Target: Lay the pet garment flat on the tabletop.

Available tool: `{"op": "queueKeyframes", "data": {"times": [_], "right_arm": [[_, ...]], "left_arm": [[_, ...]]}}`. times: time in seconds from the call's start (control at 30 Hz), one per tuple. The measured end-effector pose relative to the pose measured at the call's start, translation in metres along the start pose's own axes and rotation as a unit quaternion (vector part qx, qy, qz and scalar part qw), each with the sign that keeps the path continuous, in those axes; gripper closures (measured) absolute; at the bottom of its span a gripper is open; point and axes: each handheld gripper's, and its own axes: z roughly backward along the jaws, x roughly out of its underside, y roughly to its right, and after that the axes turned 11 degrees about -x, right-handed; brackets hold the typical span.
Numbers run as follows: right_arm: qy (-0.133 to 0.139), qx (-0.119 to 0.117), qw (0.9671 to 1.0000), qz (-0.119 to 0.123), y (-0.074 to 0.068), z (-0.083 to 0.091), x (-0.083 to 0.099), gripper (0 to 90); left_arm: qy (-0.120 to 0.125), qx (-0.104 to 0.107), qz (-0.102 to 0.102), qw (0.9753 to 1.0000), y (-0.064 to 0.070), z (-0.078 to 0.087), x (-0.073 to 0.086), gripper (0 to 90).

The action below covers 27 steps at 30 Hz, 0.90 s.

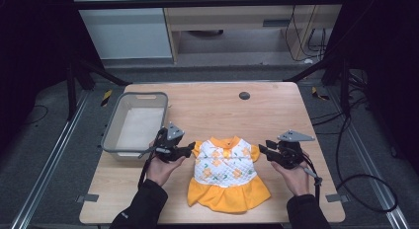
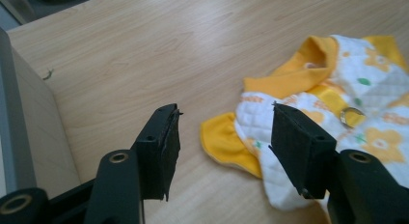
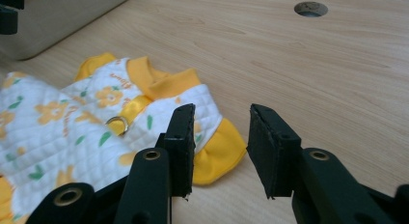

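Observation:
A small dress [image 1: 225,171] lies flat on the wooden table, white quilted top with orange flowers, orange collar, sleeves and skirt. My left gripper [image 1: 190,150] is open just left of the dress's left sleeve [image 2: 224,142], with that sleeve lying between and beyond its jaws. My right gripper [image 1: 260,150] is open beside the right sleeve [image 3: 219,154], whose orange edge sits between its jaws. Neither gripper holds anything. A small metal ring [image 3: 117,123] sits on the dress's chest [image 2: 351,115].
A grey plastic basin [image 1: 134,123] stands at the table's left, close behind my left hand. A round cable hole [image 1: 244,95] marks the far middle of the table [image 1: 276,110]. Cables trail on the floor at the right.

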Motion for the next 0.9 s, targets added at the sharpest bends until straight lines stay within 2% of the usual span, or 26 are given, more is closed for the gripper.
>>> {"op": "queueKeyframes", "data": {"times": [0.07, 0.1, 0.13, 0.2, 0.27, 0.3, 0.37, 0.53, 0.57, 0.8, 0.83, 0.87, 0.9], "right_arm": [[-0.005, 0.001, 1.0, -0.003, 0.002, -0.005, -0.001, 61.9], [-0.015, 0.011, 0.9998, 0.004, 0.007, -0.014, -0.001, 60.9], [-0.015, 0.011, 0.9998, 0.004, 0.007, -0.014, -0.001, 60.9], [-0.025, 0.015, 0.9996, -0.001, 0.012, -0.024, 0.001, 60.1], [-0.039, 0.017, 0.9991, -0.008, 0.016, -0.036, 0.004, 59.0], [-0.039, 0.017, 0.9991, -0.008, 0.016, -0.036, 0.004, 59.0], [-0.054, 0.015, 0.9984, -0.003, 0.017, -0.048, 0.009, 58.6], [-0.071, 0.018, 0.9973, -0.005, 0.018, -0.056, 0.014, 59.0], [-0.078, 0.02, 0.9967, -0.007, 0.019, -0.059, 0.017, 61.5], [-0.095, 0.02, 0.9953, -0.005, 0.02, -0.063, 0.022, 67.3], [-0.095, 0.022, 0.9953, -0.003, 0.019, -0.063, 0.022, 73.3], [-0.095, 0.022, 0.9953, -0.003, 0.019, -0.063, 0.022, 73.3], [-0.096, 0.021, 0.9952, -0.004, 0.017, -0.064, 0.022, 78.6]], "left_arm": [[-0.002, -0.003, 0.0, 1.0, -0.001, -0.01, -0.002, 43.2], [-0.015, -0.005, 0.004, 0.9999, -0.002, -0.023, -0.003, 43.2], [-0.015, -0.005, 0.004, 0.9999, -0.002, -0.023, -0.003, 43.4], [-0.024, 0.001, 0.009, 0.9997, -0.001, -0.034, -0.002, 43.7], [-0.031, 0.001, 0.001, 0.9995, 0.002, -0.042, 0.0, 43.7], [-0.037, 0.004, -0.004, 0.9993, 0.003, -0.046, 0.001, 43.7], [-0.055, 0.012, -0.009, 0.9984, 0.006, -0.057, 0.006, 43.7], [-0.068, 0.017, -0.01, 0.9975, 0.007, -0.064, 0.014, 44.8], [-0.078, 0.018, -0.014, 0.9967, 0.007, -0.067, 0.017, 45.0], [-0.088, 0.021, -0.011, 0.9958, 0.007, -0.072, 0.025, 51.3], [-0.087, 0.028, -0.004, 0.9958, 0.007, -0.072, 0.026, 53.3], [-0.087, 0.028, -0.004, 0.9958, 0.007, -0.072, 0.026, 56.1], [-0.087, 0.034, 0.003, 0.9956, 0.008, -0.072, 0.027, 59.0]]}}
